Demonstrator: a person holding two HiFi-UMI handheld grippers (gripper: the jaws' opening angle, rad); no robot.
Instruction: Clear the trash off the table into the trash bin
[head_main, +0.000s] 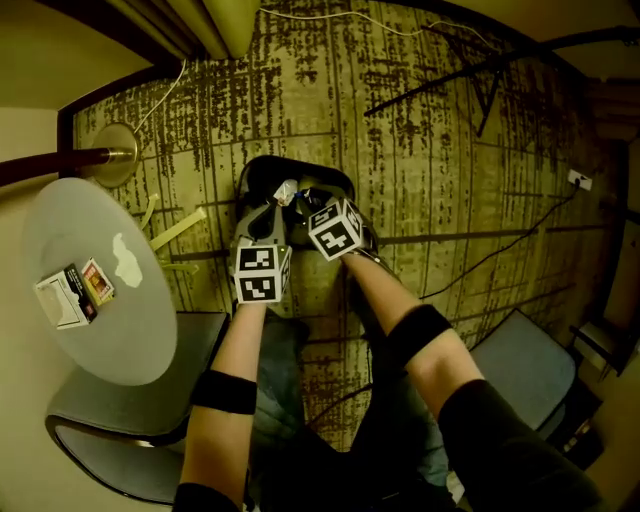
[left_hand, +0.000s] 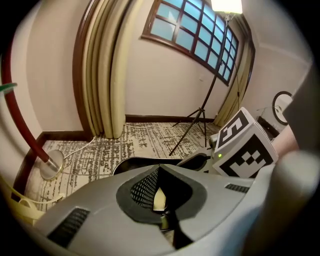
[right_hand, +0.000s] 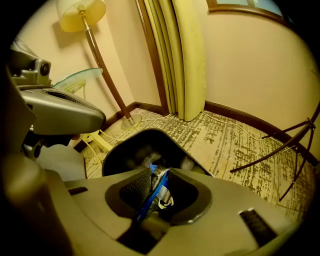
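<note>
The black trash bin stands on the patterned carpet, and both grippers hang just over its mouth. My left gripper is shut on a thin pale scrap, of which only a sliver shows between the pads. A whitish crumpled bit shows at its tip in the head view. My right gripper is shut on a crinkled blue and silver wrapper, right above the bin's dark opening. The bin's rim lies just beyond the left jaws.
A round glass table at the left bears small boxes and a white scrap. A floor lamp base stands behind it. Chairs flank the person's legs. Tripod legs and cables cross the carpet.
</note>
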